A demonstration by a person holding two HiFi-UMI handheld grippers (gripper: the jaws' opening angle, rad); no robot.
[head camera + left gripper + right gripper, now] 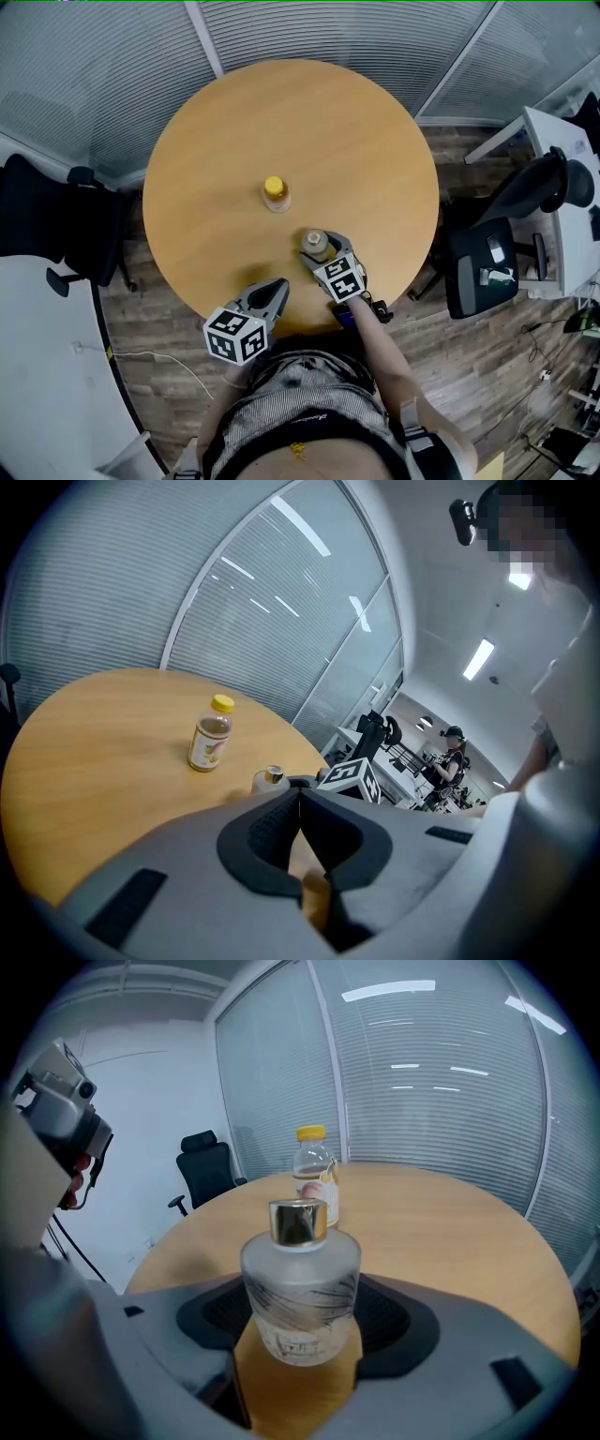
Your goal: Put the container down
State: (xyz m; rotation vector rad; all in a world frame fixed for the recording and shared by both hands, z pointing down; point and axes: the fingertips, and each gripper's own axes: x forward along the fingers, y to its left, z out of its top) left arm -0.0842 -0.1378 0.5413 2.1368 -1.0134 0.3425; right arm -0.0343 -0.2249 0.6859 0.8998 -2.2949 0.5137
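Right gripper (302, 1335) clamps round frosted-glass container (300, 1283), gold cap (299, 1221)

Round wooden table (281, 122), yellow-capped bottle (276, 194) standing near centre

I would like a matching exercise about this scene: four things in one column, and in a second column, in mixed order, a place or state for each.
Things:
1. frosted bottle
2. yellow-capped bottle
3. left gripper
4. right gripper

Places or states:
A. jaws together, nothing between them
B. stands alone near the middle of the table
C. held between two jaws
D. jaws closed on a bottle

Pairs: 1-C, 2-B, 3-A, 4-D
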